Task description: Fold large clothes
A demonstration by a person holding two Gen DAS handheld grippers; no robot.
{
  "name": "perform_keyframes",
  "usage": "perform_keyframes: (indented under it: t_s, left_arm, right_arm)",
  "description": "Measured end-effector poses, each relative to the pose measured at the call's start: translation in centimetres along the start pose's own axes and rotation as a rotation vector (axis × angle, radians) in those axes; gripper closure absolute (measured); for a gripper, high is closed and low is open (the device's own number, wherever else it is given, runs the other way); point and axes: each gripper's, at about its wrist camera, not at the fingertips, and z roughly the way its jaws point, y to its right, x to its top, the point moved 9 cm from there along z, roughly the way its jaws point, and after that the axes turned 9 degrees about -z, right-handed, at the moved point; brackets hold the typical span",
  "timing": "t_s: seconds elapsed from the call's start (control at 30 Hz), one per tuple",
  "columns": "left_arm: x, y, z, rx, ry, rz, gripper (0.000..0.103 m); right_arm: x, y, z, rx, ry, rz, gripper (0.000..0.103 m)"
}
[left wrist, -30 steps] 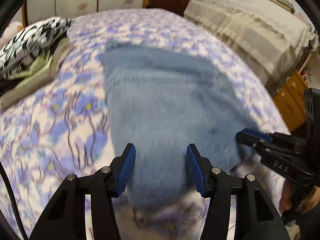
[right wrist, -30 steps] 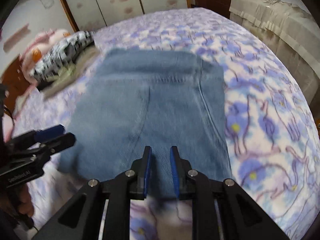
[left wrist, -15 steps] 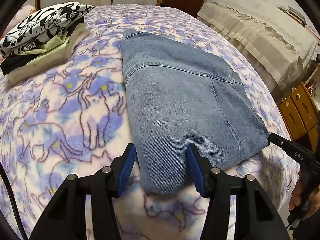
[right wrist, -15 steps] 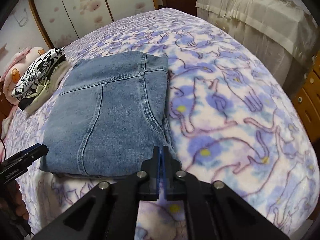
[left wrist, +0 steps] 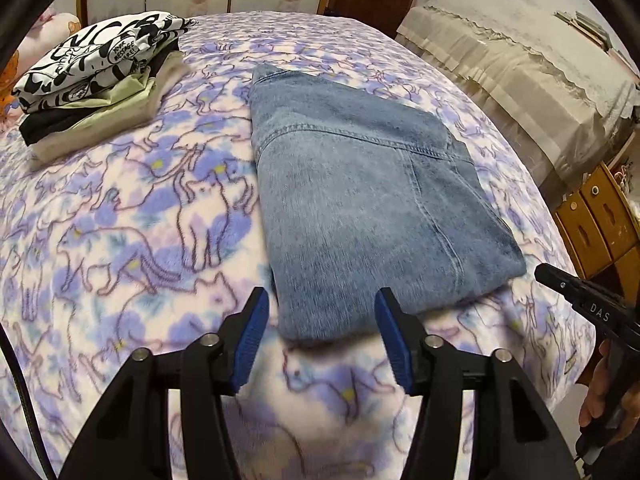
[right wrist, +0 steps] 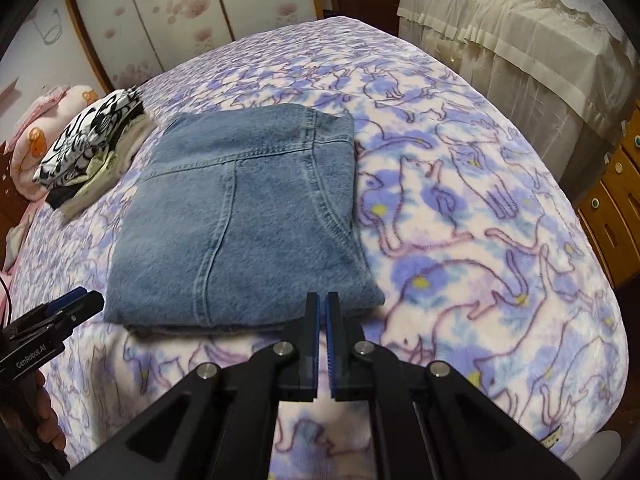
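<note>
Folded blue jeans (left wrist: 360, 208) (right wrist: 244, 220) lie in a neat rectangle on the bed. My left gripper (left wrist: 322, 312) hovers above their near edge, its jaws opening; the denim corner shows between the fingers, but the pads press on nothing. My right gripper (right wrist: 321, 304) is shut with nothing in it, above the near right corner of the jeans. Each gripper also shows at the edge of the other's view: the right gripper (left wrist: 580, 296) at the right, the left gripper (right wrist: 60, 312) at the lower left.
A stack of folded clothes (left wrist: 96, 76) (right wrist: 92, 152) topped by a black-and-white print lies at the far left of the cat-patterned blanket (left wrist: 132, 232). Cloth-covered furniture (right wrist: 520, 36) and a wooden cabinet (left wrist: 600, 216) stand right of the bed. Pink pillows (right wrist: 44, 132) sit at the far left.
Both grippers have pulled back from the jeans, which now lie further off and sharp in view. The right gripper's jaws closed from a narrow gap to shut. The left gripper's jaws widened a little.
</note>
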Motion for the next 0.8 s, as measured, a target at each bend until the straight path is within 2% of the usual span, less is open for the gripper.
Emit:
perform_keyframes:
  t_s: [0.1,0.17,0.23,0.3,0.37,0.4,0.57,0.63,0.67,0.73,0.8]
  left_arm:
    - [-1.1,-0.1,-1.1,0.002,-0.018,-0.007,0.032]
    - [-2.0,-0.2,-2.0,-0.001,-0.032,-0.009,0.030]
    - [-2.6,-0.3,-2.6,0.003,-0.047,-0.006,0.029]
    - [-3.1,-0.5,-3.3,0.010,-0.052,-0.006,0.026]
    - [-3.5,-0.5,-4.2,0.012,-0.056,-0.010,0.021]
    - [-3.5,-0.4,-4.5,0.006,-0.061,-0.011,0.016]
    - [-3.3,0.0,-6.2,0.011,-0.050,-0.011,0.015]
    - [-3.1,0.3,-6.7,0.006,-0.039,-0.008,0.009]
    - [-2.9,0.6,-6.9,0.003,-0.035,-0.007,0.001]
    - [-2.5,1.0,-7.5,-0.009,-0.018,-0.006,0.001]
    - [-2.3,1.4,-7.6,-0.014,-0.015,0.000,0.000]
  right_arm:
    - [-0.6,-0.7,-0.8,0.001,-0.014,-0.027,0.100]
    - [-1.0,-1.0,-1.3,-0.001,-0.020,-0.039,0.098]
    - [-1.3,-1.4,-2.2,0.005,-0.019,-0.052,0.093]
    - [-1.4,-1.7,-3.0,0.009,-0.010,-0.059,0.079]
    - [-1.5,-1.9,-3.9,0.014,0.001,-0.061,0.072]
    - [-1.5,-2.0,-4.4,0.021,0.005,-0.060,0.070]
    - [-1.4,-2.3,-5.7,0.043,0.016,-0.055,0.059]
    - [-1.4,-2.4,-6.1,0.056,0.022,-0.055,0.056]
    - [-1.3,-2.4,-6.3,0.057,0.024,-0.056,0.055]
    - [-1.2,-2.3,-6.5,0.060,0.027,-0.053,0.052]
    - [-1.0,-2.1,-6.5,0.067,0.029,-0.044,0.045]
